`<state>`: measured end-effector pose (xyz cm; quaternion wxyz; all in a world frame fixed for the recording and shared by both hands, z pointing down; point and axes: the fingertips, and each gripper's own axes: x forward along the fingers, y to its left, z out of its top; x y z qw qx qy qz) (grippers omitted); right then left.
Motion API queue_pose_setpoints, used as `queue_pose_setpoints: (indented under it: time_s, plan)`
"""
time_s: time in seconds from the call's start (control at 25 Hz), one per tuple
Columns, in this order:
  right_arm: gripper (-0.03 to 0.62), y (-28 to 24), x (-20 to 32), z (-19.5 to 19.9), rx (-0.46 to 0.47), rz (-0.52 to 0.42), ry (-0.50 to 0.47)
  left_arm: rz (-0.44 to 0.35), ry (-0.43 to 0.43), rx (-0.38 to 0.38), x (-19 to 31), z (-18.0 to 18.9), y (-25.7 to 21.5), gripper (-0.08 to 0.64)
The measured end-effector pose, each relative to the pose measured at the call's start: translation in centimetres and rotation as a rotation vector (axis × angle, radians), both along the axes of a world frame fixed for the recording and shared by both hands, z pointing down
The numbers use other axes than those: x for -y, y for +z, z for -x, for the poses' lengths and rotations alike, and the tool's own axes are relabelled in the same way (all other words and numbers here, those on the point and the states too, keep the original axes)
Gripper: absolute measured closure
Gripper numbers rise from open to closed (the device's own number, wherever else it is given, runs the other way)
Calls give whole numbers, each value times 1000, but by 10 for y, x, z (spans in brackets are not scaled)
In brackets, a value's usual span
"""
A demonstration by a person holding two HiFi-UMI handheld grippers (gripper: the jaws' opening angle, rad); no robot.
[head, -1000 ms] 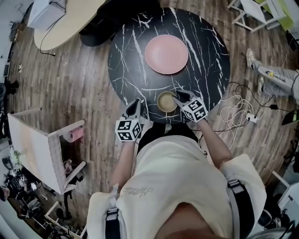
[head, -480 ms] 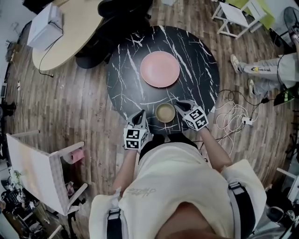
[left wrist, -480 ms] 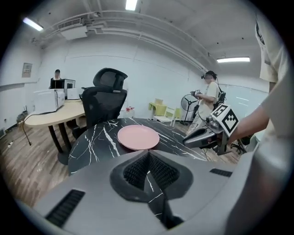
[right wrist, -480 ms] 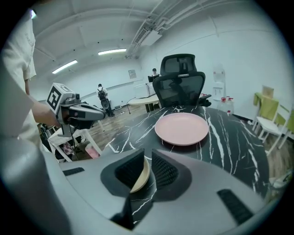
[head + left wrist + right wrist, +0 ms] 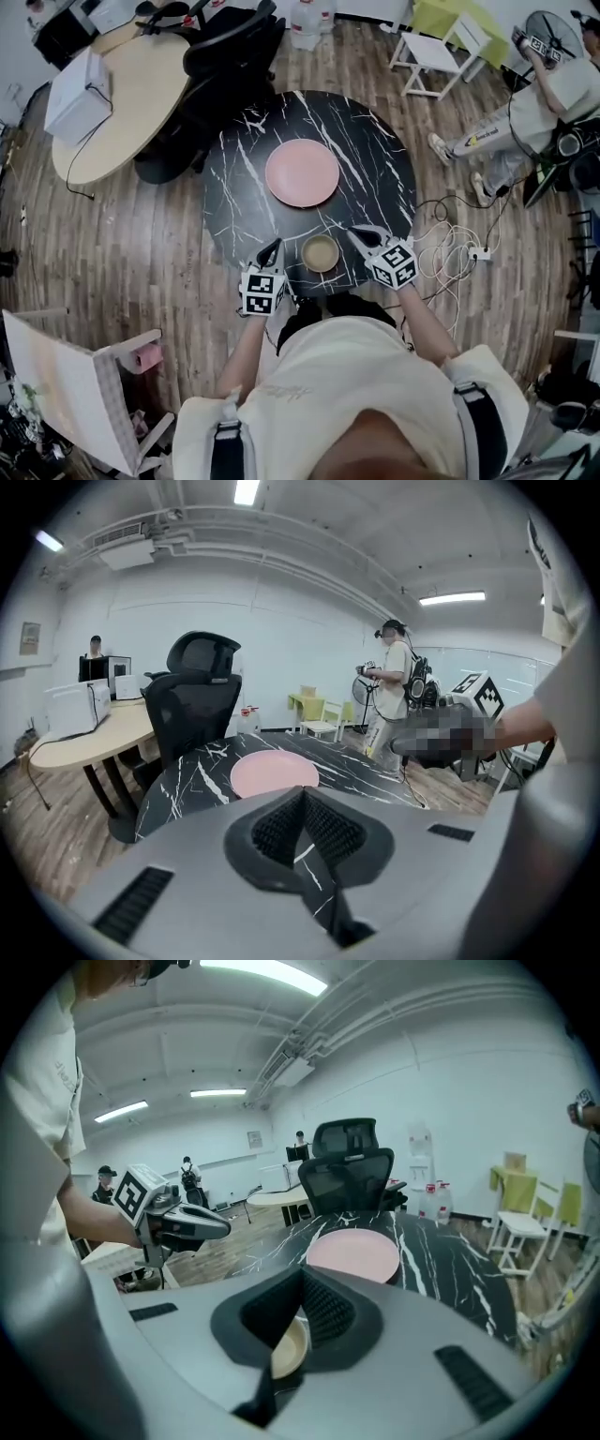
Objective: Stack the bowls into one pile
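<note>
A small tan bowl (image 5: 321, 253) stands near the front edge of the round black marble table (image 5: 375, 169). A wide pink shallow dish (image 5: 302, 172) lies at the table's middle. My left gripper (image 5: 273, 247) hangs left of the tan bowl, shut and empty. My right gripper (image 5: 356, 232) hangs just right of the bowl and apart from it. Its jaws are closing and meet with nothing between them. In the right gripper view the tan bowl (image 5: 286, 1349) shows below the shut right gripper (image 5: 302, 1288), with the pink dish (image 5: 352, 1252) beyond. The left gripper view shows the pink dish (image 5: 272, 773) past the shut left gripper (image 5: 302, 803).
A black office chair (image 5: 230, 42) and a beige desk (image 5: 122, 94) stand behind the table on the left. A white chair (image 5: 431, 42) is at the back right. Cables (image 5: 450, 248) lie on the floor at right, near a seated person (image 5: 525, 112). White furniture (image 5: 66, 375) lies at the left.
Both grippers have lifted off the table edge. The right gripper, open at the tan bowl's rim before, has drawn back and shut. The head view has pulled back and takes in more of the room.
</note>
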<state>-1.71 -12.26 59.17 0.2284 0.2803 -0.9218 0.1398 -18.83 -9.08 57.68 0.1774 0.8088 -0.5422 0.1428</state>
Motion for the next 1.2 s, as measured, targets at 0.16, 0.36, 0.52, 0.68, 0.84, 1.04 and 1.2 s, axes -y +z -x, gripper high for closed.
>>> queue_pose_setpoints:
  time_s: [0.16, 0.36, 0.52, 0.68, 0.84, 1.04, 1.2]
  plan:
    - [583, -39, 9, -1, 52, -72, -10, -35, -20, -33, 18, -7, -37, 541]
    - [584, -90, 23, 7, 130, -150, -51, -86, -50, -84, 34, -12, -84, 541]
    - [584, -123, 34, 10, 164, -204, -76, -147, -62, -82, 45, -14, -123, 541]
    - [584, -159, 42, 8, 203, -266, -89, -197, -56, -53, 51, -16, -153, 540]
    - [584, -185, 52, 7, 238, -315, -93, -244, -73, -46, 54, -12, -178, 540]
    - [584, -211, 70, -1, 255, -384, -62, -293, -87, -34, 61, -7, -202, 540]
    - [584, -232, 76, -4, 278, -438, -51, -321, -100, -27, 67, -3, -216, 540]
